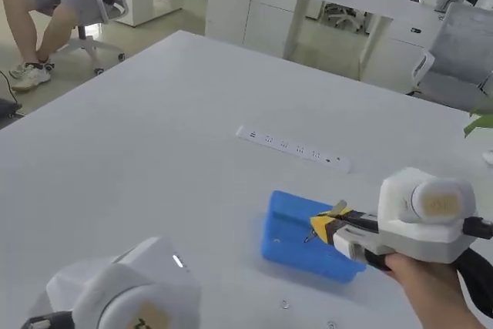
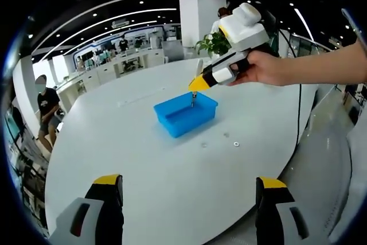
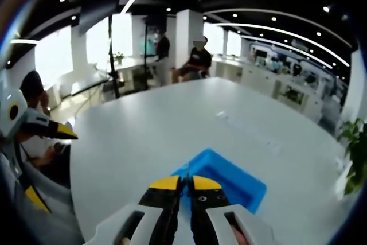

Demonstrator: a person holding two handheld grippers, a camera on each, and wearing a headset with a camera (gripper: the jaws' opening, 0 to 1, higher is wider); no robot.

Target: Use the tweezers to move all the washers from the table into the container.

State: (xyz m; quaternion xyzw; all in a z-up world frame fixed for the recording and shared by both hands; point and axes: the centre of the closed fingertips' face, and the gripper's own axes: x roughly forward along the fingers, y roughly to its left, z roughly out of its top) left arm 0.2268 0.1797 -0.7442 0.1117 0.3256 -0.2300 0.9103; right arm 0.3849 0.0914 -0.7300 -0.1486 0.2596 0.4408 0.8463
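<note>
Head view: the blue container (image 1: pixel 271 225) is seen at lower centre of the table (image 1: pixel 154 152). The right gripper (image 1: pixel 322 225) is held over it by a hand (image 1: pixel 431 290), with jaws closed on the tweezers (image 1: pixel 308 236). Two washers (image 1: pixel 285 304) lie at the bottom edge, so the task is judged unfinished. The left gripper (image 1: pixel 123 290) sits at lower left. A power strip (image 1: pixel 293 148) lies well beyond.

Left gripper view: its own jaws are spread wide at the bottom and nothing is held. The tweezers' tip (image 2: pixel 193 98) is dipped into the container; whether a washer is pinched cannot be told. Washers lie lower right of it, clear of the table edge.

Right gripper view: the jaws are nearly touching at bottom centre. Bare table is offered on all sides.
</note>
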